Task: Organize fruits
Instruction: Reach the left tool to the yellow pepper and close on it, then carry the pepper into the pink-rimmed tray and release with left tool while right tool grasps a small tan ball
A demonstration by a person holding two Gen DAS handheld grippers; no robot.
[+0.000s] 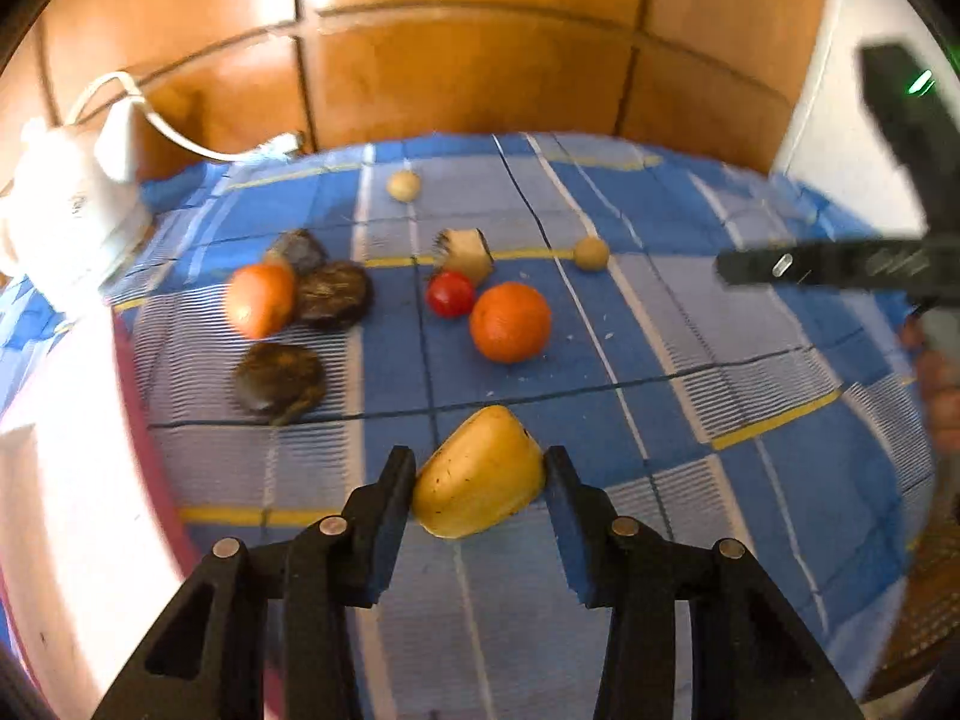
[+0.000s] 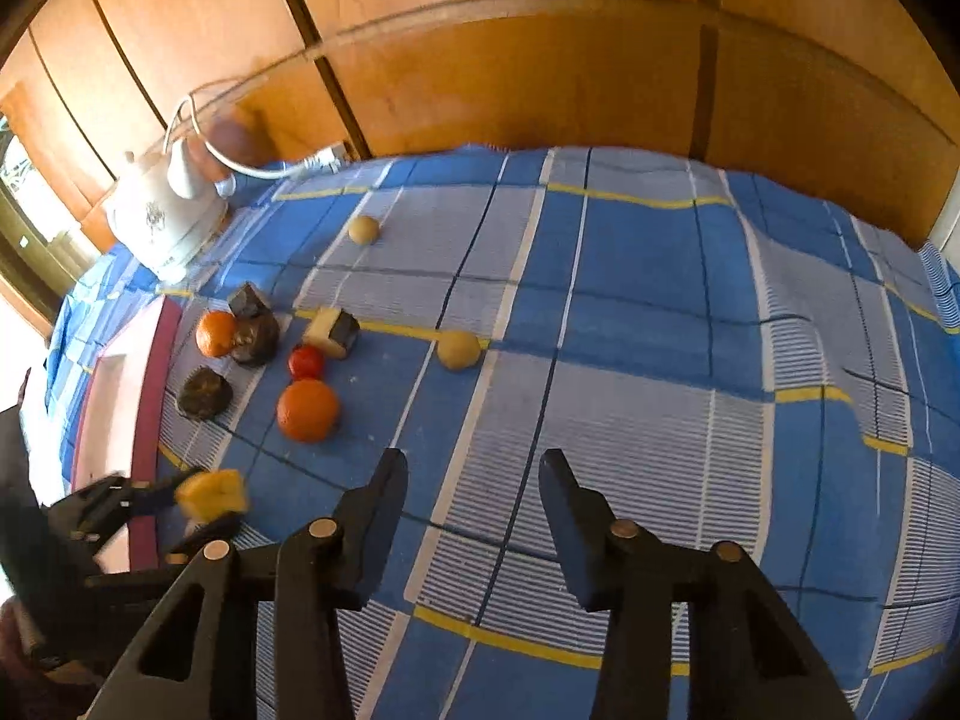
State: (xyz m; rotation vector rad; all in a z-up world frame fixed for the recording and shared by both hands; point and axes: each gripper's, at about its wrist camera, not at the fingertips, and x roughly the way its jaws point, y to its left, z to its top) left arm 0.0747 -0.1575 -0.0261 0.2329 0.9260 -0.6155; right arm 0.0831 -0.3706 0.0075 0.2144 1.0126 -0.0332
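My left gripper (image 1: 480,468) is shut on a yellow fruit piece (image 1: 480,474), with a pad pressed on each side of it, just above the blue checked cloth (image 1: 660,420). Seen in the right wrist view, the same yellow piece (image 2: 213,495) sits in the left gripper (image 2: 204,507) at the lower left. My right gripper (image 2: 474,468) is open over bare cloth and holds nothing. Further back lie a large orange (image 1: 510,322), a red tomato (image 1: 450,294), a second orange (image 1: 259,300), three dark brown fruits (image 1: 330,294), a cut beige piece (image 1: 465,255) and two small beige balls (image 1: 591,253).
A white kettle (image 1: 72,216) with its cord stands at the back left against the wooden panel wall (image 1: 480,60). A white board with a maroon edge (image 2: 144,420) lies along the cloth's left side. The cloth's right half (image 2: 720,360) carries nothing.
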